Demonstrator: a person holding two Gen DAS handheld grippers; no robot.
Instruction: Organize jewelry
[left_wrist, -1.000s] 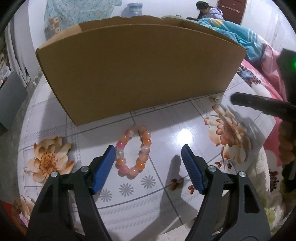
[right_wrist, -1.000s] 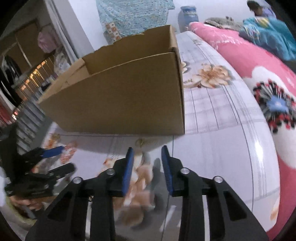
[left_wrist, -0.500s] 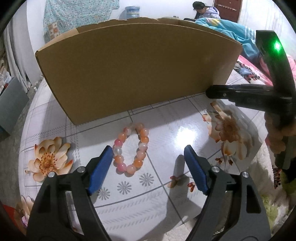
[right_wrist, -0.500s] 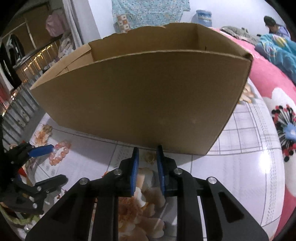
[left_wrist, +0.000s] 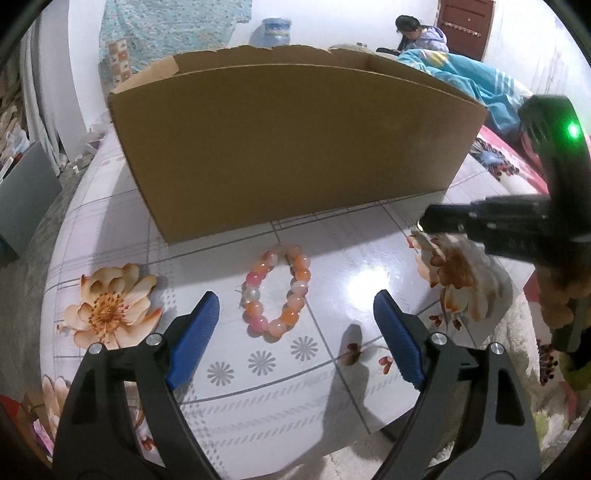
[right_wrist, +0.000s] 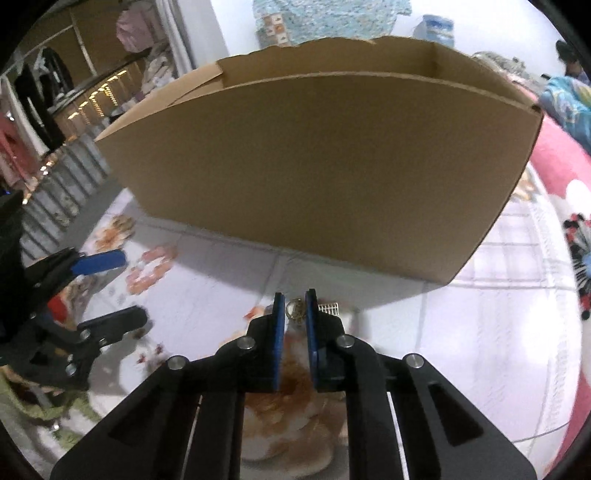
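Observation:
A bracelet of pink and orange beads (left_wrist: 255, 277) lies on the flowered tabletop (left_wrist: 229, 373), just in front of the open cardboard box (left_wrist: 295, 147). My left gripper (left_wrist: 295, 295) hovers over the bracelet's near end. Its jaws are opening and stand wide on either side, touching nothing. To the right, my right gripper (right_wrist: 295, 299) points at the foot of the box (right_wrist: 314, 166). Its jaws are closing around a small gold ring (right_wrist: 294, 309) on the table, with a thin gap still showing at each pad. The bracelet (right_wrist: 151, 269) and left gripper (right_wrist: 99, 288) appear at the left of the right wrist view.
A small ridged silvery piece (right_wrist: 328, 308) lies beside the right finger. Behind the table is a bed with pink (right_wrist: 554, 155) and blue bedding (left_wrist: 480, 77), and a person (left_wrist: 417, 33) sits far back. A wardrobe with hanging clothes (right_wrist: 48, 92) stands at left.
My right gripper swung left along the box front and its jaws narrowed around the gold ring. The left jaws spread wider over the bracelet, which has not moved.

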